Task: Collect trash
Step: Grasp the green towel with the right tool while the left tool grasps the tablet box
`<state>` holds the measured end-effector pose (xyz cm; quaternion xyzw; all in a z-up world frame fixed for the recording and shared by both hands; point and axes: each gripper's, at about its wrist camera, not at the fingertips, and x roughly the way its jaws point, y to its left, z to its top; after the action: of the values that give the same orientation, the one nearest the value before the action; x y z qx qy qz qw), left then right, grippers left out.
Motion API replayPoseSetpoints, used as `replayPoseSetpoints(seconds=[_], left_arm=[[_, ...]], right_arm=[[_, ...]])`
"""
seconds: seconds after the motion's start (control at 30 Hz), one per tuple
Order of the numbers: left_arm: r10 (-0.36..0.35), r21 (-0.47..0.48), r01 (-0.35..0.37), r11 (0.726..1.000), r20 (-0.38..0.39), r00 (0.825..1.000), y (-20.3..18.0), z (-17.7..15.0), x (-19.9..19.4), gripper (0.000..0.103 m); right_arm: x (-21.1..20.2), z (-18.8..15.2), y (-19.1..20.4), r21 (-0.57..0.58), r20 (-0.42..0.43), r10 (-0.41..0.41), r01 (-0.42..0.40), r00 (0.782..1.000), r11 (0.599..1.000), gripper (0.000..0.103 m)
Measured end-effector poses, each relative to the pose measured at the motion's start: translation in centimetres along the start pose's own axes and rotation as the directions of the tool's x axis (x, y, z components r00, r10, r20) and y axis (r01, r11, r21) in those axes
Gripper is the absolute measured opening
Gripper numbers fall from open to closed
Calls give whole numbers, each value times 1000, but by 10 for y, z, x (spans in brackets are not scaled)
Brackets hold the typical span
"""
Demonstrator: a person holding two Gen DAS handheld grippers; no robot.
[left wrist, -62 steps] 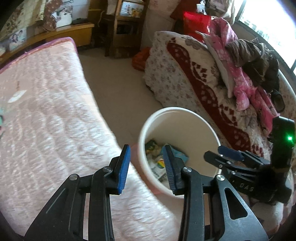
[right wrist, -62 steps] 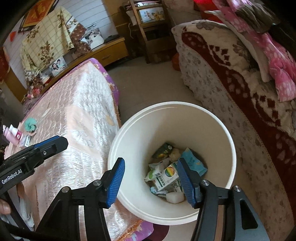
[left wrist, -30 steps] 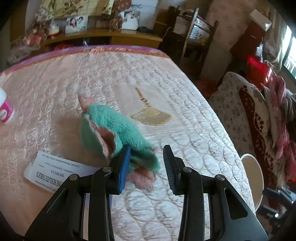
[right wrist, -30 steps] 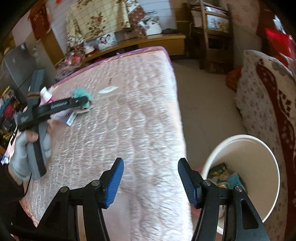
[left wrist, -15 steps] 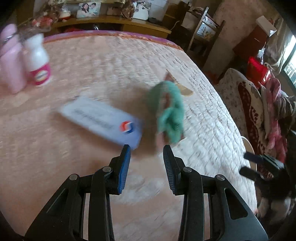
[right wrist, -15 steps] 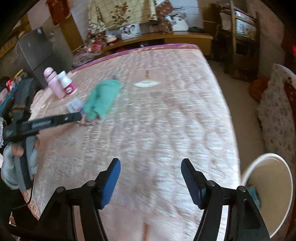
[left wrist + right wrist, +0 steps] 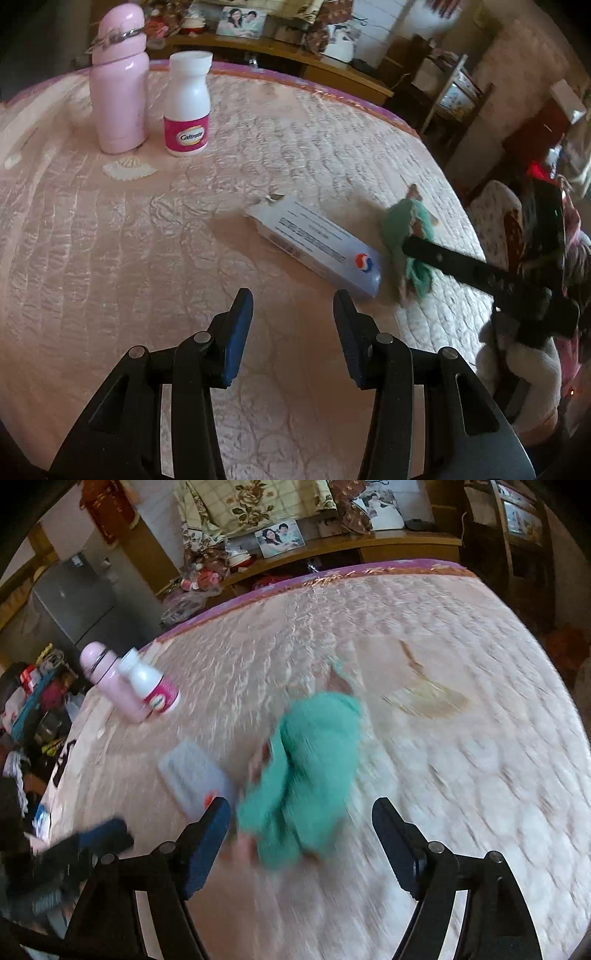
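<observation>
We hold two grippers over a bed covered with a pink quilted cover [image 7: 110, 240]. The left gripper [image 7: 293, 314] points down at the cover, and its blue pads stand moderately apart with nothing between them; its jaws have just been opening. Just ahead of it, a little to the right, lies a flat white box [image 7: 317, 247] with printed lines and a red and blue mark, torn at its far end. Beside the near end of the box lies a green plush toy [image 7: 410, 236], with pink parts. The right gripper [image 7: 301, 834] hovers over this toy in its own view, which is blurred; its jaws have just been opening too and now stand wide, and the pads do not press on the toy. In the left view one black finger of the right gripper crosses in front of the toy. Far back on the cover stand a pink bottle [image 7: 118, 81] and a white pill bottle [image 7: 187, 107] with a pink label, just beside each other.
</observation>
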<state>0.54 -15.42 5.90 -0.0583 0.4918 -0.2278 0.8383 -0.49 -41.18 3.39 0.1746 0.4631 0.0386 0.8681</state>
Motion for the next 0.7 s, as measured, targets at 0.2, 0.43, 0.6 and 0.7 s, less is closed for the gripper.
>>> replayPoseSetpoints(seconds=[0.2,0.43,0.6,0.7], left_arm=[[68,-41,-68,997,-13,998,10,18,33,43],[94,-57,-94,994,-6,996,5,51,66,43],[-4,-107,6,994,19,1000,-12,64,69,43],[-42,-129,48,990,52,998,-23,64,61,64]], right_arm=[[17,19,-2,-27,-4,8,-8,1000,1000,38],[-26,-1,-43,-85,-5,-60,60,998,995,37],[-45,-15,-74,-48,-29,-98,96,995,994,38],[-47,-17,-79,-24,-19,-93,93,995,995,50]])
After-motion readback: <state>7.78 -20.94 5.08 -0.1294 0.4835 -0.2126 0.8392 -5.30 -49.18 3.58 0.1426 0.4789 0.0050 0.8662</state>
